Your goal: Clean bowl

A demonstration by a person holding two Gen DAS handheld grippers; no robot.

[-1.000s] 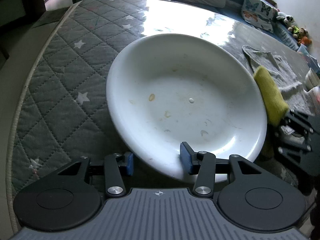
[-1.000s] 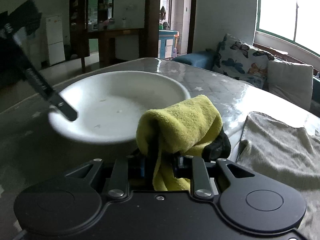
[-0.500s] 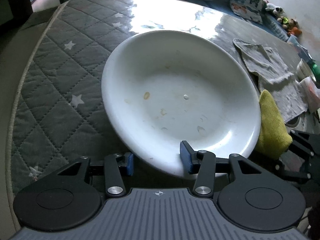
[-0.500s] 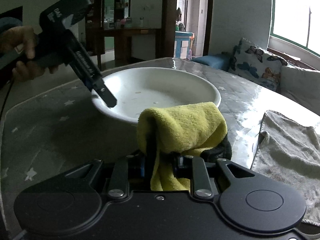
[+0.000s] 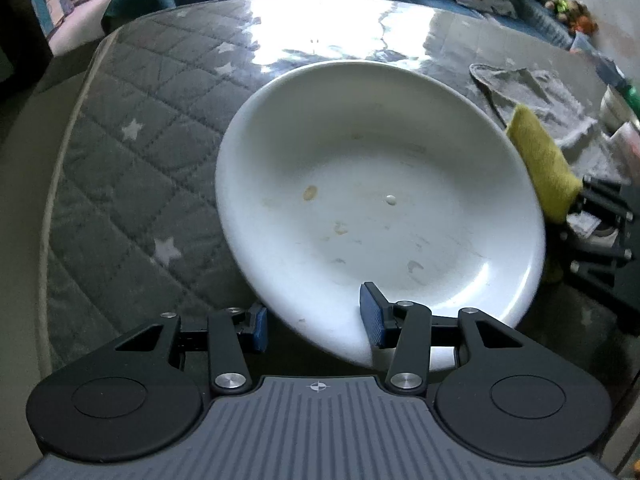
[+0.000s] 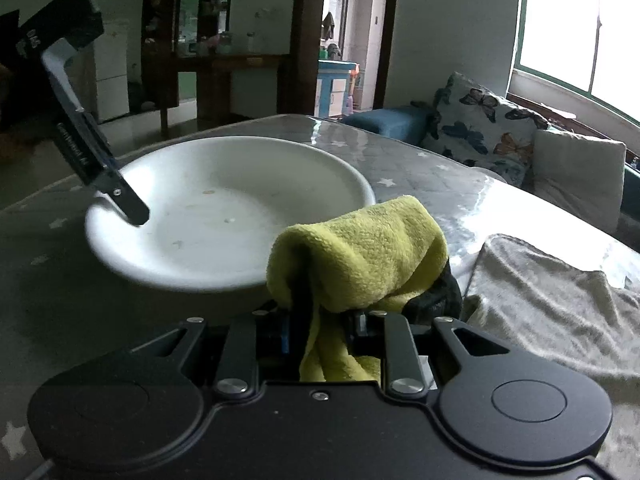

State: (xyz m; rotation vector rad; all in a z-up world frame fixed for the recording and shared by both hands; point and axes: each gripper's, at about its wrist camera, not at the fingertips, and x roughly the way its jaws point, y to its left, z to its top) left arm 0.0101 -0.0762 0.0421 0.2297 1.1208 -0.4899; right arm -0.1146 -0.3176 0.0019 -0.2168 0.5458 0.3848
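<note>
The left gripper (image 5: 316,326) clamped the near rim of the white bowl (image 5: 380,200), one pad inside and one outside, tilting it above the quilted table (image 5: 120,152). The right gripper (image 6: 322,330) pinched a yellow cloth (image 6: 360,252) just beside the bowl's right edge, a grey towel (image 6: 552,300) lying farther right.

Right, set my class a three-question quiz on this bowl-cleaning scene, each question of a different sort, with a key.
1. True or false: the white bowl is already spotless.
2. What is the right gripper holding? A. a grey towel B. a yellow cloth C. a sponge brush
3. Fill in: the left gripper has its jaws on either side of the bowl's ____.

Key:
1. False; small brownish spots show inside.
2. B, the yellow cloth; the grey towel lies flat on the table.
3. Rim.
</note>
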